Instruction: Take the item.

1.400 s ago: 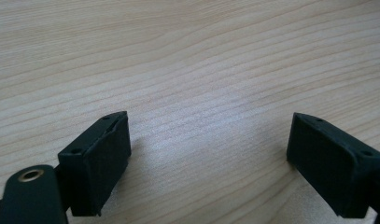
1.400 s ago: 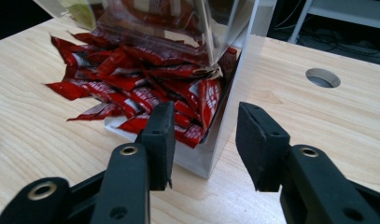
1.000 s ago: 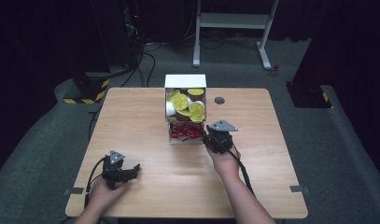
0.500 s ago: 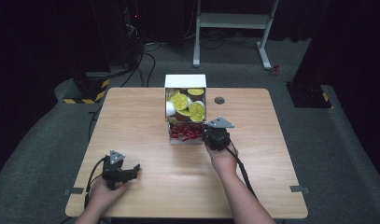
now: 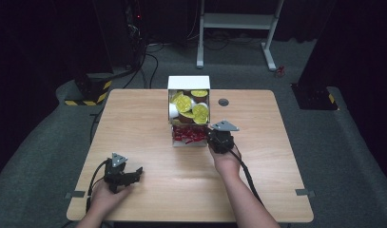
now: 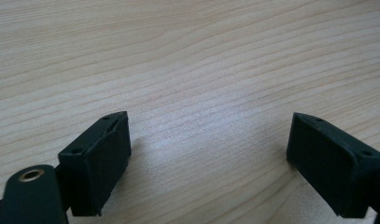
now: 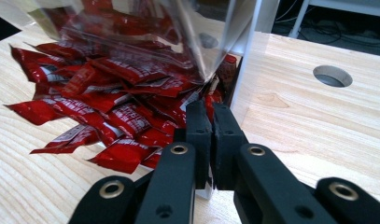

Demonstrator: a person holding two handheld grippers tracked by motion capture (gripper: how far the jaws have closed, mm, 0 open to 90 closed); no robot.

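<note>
The right gripper (image 7: pixel 211 116) stands at the front right corner of the white dispenser box (image 5: pixel 188 83), at the tray of red sachets (image 7: pixel 113 112) that spill from its lower opening. Its jaws have just been closing and now sit pressed together, with only a thin slit between the pads. In the right gripper view a white edge shows low in that slit, but whether it is the tray's wall and whether the pads pinch it cannot be determined; the jaw tips hide the contact. No sachet is seen between the pads. The nearest sachets lie just beside the left jaw.

A clear slanted panel (image 7: pixel 145 32) covers the upper sachets; glare on it blurs what lies behind. Print on the sachets is too small to read. The top of the box is cut off in this view.

From the high view the right gripper (image 5: pixel 220 138) sits touching or just beside the tray's right front corner (which of the two cannot be told at this size). Yellow-lidded cups (image 5: pixel 191 107) fill the upper compartment; their labels are illegible.

The left gripper (image 5: pixel 120 173) rests near the front left of the bench (image 5: pixel 134 123), well apart from the box. In the left gripper view its jaws are spread wide over bare wood, nothing between them.

A round cable hole (image 5: pixel 223 102) lies in the bench right of the box.
</note>
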